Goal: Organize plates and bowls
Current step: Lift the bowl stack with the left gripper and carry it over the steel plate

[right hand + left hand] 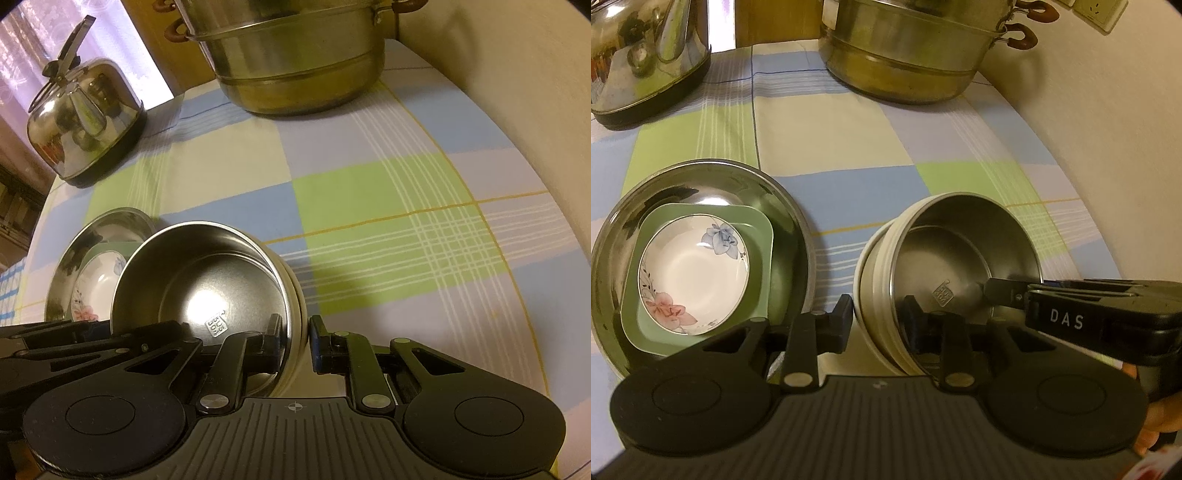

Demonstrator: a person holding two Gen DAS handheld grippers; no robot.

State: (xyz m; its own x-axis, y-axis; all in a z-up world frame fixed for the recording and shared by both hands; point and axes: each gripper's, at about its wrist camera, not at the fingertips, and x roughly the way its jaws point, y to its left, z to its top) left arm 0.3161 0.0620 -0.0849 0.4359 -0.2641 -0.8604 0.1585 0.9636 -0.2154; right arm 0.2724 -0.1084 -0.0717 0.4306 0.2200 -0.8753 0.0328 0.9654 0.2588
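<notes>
A cream-sided steel bowl point(956, 254) sits tilted on the checked cloth, nested in a second cream bowl point(862, 266). My left gripper point(877, 319) straddles its near-left rim, one finger inside and one outside. My right gripper point(293, 338) straddles the same bowl point(199, 280) at its right rim; it also shows in the left wrist view point(1001, 291). To the left, a large steel plate point(768, 199) holds a green square dish point(759, 229) with a white floral saucer point(692, 273) in it.
A steel kettle point(646, 55) stands at the back left and a stacked steel steamer pot point(905, 51) at the back centre. A cream wall point(1108, 129) runs along the table's right edge. Checked cloth point(369, 192) covers the table.
</notes>
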